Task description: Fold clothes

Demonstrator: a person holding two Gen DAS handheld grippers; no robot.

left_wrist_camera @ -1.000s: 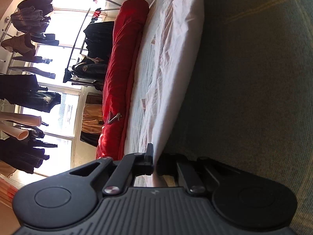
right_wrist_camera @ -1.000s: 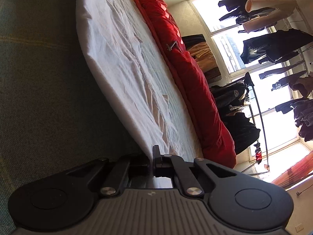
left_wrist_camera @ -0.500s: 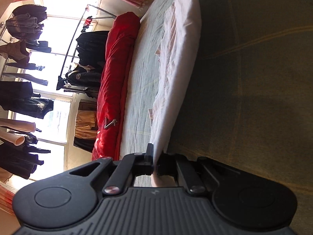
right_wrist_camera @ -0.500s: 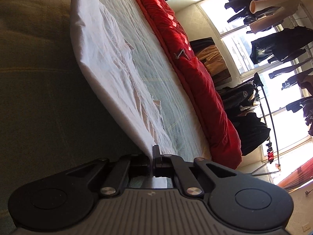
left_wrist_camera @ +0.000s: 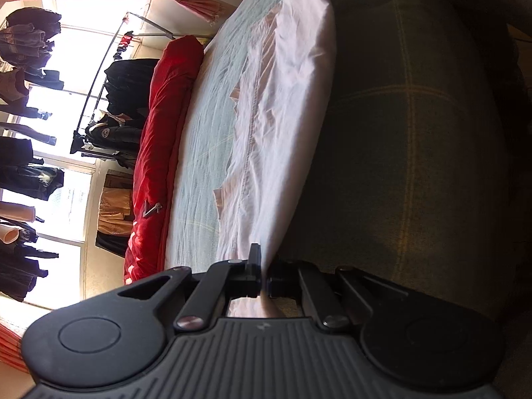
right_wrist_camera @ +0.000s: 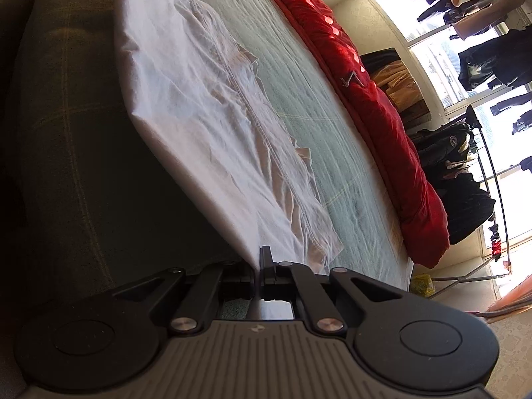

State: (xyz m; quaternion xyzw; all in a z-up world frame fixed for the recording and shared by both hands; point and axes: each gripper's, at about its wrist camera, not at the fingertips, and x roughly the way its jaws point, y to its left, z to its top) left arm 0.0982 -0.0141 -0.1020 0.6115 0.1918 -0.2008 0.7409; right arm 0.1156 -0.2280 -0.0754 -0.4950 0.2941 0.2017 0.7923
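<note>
Left wrist view shows the left gripper [left_wrist_camera: 263, 274] clenched on one end of a white garment's [left_wrist_camera: 286, 106] edge, the cloth running straight out from between its jaws. Right wrist view shows the right gripper [right_wrist_camera: 257, 274] clamped on the other end of that same edge of the garment [right_wrist_camera: 199, 109]. The raised edge is stretched taut between the two grippers, while the rest of the wrinkled cloth, with a stitched seam along it, lies on the pale green bedsheet [right_wrist_camera: 309, 99]. A red quilt [right_wrist_camera: 375, 106] lies rolled along the far side of the bed [left_wrist_camera: 199, 153]. Beyond it, dark clothes hang on a rack [left_wrist_camera: 109, 99] before bright windows [left_wrist_camera: 66, 206].
</note>
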